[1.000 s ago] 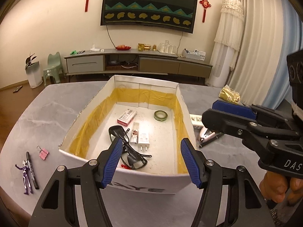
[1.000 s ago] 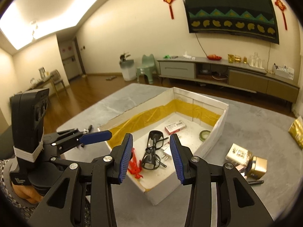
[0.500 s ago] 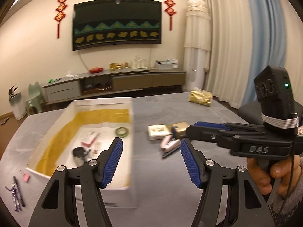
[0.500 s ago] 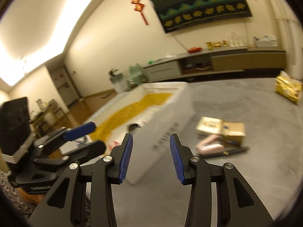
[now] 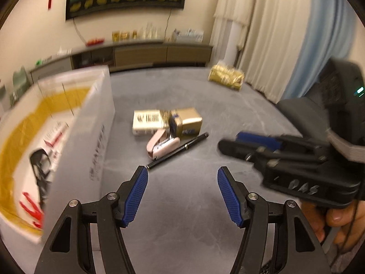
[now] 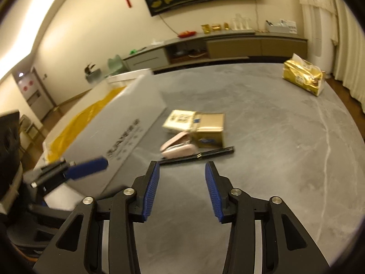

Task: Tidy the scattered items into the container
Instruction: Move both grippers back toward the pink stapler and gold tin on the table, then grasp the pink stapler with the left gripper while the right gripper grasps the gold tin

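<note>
Both grippers have swung off the box [image 5: 95, 123] toward the loose pile — right gripper [image 6: 181, 190] spread and empty, left gripper [image 5: 182, 196] likewise. Pen [image 6: 200, 155] lies just ahead of the right fingertips; next, close in and pinch it.

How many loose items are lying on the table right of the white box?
5: cream carton, gold box beside it, pink stapler in front, black pen nearest the grippers, gold packet at the far edge. The white box may hide others.

Motion blur smears the white box [image 5: 95, 123]; print on its side wall is unreadable. Inside it, the glasses [image 5: 42, 171] and a red item [image 5: 30, 210] are indistinct.
</note>
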A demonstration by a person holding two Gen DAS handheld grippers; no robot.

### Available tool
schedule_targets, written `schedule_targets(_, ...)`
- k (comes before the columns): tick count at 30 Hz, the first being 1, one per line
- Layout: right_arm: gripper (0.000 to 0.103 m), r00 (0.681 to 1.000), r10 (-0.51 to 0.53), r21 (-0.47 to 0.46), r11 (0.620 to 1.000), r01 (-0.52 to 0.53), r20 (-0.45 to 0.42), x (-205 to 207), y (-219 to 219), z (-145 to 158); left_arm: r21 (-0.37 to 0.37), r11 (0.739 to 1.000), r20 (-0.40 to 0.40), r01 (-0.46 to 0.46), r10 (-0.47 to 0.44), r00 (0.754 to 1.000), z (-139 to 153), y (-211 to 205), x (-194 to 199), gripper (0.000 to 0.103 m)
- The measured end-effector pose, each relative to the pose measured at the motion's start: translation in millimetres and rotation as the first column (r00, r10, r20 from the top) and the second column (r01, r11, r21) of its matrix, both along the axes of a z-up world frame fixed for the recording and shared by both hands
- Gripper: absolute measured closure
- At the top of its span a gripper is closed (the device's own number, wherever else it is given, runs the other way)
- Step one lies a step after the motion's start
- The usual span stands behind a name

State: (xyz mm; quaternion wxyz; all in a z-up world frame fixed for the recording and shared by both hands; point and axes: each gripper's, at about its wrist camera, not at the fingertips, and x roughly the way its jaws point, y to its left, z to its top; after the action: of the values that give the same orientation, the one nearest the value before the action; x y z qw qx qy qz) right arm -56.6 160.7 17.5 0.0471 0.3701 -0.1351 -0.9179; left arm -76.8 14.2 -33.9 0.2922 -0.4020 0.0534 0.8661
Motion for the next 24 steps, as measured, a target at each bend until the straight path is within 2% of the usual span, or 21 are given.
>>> schedule_targets(2,0.047,0.999,-0.030,-0.035,0.999,0.031,0.011,-10,12,-2,-0.033,0.999,0.032,-0.018,0.019,0.999,-14,9,-15,0.038)
schedule_targets(6,0.043,0.997,-0.064,-0.067,0.995,0.067,0.042,-31,25,-9,-0.077,0.995,0.069,-0.058,0.063,0.996,-39,22,-44,0.038)
schedule_targets(13,0.040,0.995,-0.039,0.035,0.999,0.035,0.096,-82,17,-18,-0.051,0.993,0.082,-0.103,0.107,0.991,-57,28,-81,0.038)
schedule_targets(18,0.038,0.991,0.009,0.087,0.996,-0.021,0.136,-114,6,-30,-0.036,0.996,0.099,-0.082,0.085,0.991,-64,31,-92,0.038)
schedule_targets(21,0.038,0.983,0.005,0.130,0.991,-0.029,0.181,-131,4,-43,-0.031,0.997,0.111,-0.076,0.079,0.991,-70,33,-100,0.038)
schedule_targets(24,0.038,0.975,-0.015,0.123,0.992,-0.014,0.224,-136,11,-55,-0.023,0.998,0.109,-0.053,0.055,0.992,-70,37,-105,0.040)
